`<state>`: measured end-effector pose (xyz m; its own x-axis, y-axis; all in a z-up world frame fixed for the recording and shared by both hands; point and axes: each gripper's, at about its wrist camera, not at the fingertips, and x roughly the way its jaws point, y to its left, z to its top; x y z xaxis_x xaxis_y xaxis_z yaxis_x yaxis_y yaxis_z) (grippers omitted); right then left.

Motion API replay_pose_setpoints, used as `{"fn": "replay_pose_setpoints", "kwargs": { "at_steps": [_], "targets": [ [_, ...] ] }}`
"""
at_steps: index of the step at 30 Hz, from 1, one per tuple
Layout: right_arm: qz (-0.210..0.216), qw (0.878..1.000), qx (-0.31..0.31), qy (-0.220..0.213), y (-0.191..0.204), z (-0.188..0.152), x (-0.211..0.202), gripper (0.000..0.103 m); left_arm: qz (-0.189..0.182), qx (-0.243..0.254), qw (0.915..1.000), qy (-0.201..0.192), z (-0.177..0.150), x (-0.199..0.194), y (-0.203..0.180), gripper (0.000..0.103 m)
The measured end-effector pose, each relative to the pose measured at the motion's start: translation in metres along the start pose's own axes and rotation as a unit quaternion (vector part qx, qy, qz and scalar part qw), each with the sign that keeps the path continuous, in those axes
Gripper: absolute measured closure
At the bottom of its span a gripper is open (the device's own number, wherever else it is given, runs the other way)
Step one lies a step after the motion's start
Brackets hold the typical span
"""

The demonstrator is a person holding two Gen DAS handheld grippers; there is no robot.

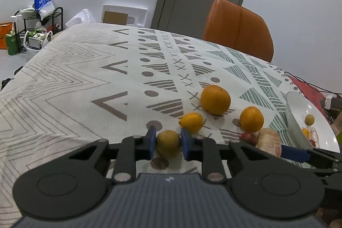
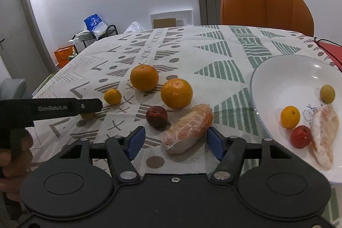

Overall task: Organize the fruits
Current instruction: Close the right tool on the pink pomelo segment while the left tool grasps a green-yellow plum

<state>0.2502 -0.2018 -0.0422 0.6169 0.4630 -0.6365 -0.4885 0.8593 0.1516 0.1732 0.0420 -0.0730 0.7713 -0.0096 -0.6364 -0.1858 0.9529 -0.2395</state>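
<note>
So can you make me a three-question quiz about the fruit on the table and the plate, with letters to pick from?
1. Where is the peeled fruit wedge that lies on the tablecloth?
A. Between the right gripper's open fingers
B. On the orange chair
C. Under the plate

2. How many pieces of fruit are on the white plate?
A. One
B. Four
C. Seven

3. What is the left gripper doing?
A. Hanging wide open over bare cloth
B. Lying on the plate
C. Sitting closed around a small yellowish fruit

Answers:
1 A: the wedge lies in the gap between the two blue fingers.
2 B: a small orange one, a red one, a yellow-green one and a peeled wedge.
3 C: both blue fingers press against the fruit's sides.
</note>
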Motion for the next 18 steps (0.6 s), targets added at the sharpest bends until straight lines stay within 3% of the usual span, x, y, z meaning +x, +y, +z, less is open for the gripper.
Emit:
{"fn": "replay_pose_setpoints", "kwargs": {
  "at_steps": [8,13,18],
  "targets": [
    [-0.01,1.0,-0.018,-0.008,0.005,0.002,0.006,0.041,0.003,-0.006,1.0,0.001,-0.004,-0.008,0.003,0.08],
    [-0.038,0.998,-0.043,-0.014,0.009,0.0,0.006,0.062,0.007,-0.005,1.0,-0.004,-0.003,-0.014,0.0,0.08],
    [-0.037,0.998,-0.041,-0.012,0.002,-0.002,-0.002,0.071,0.005,0.001,1.0,-0.007,-0.004,-0.021,-0.005,0.08]
  ]
}}
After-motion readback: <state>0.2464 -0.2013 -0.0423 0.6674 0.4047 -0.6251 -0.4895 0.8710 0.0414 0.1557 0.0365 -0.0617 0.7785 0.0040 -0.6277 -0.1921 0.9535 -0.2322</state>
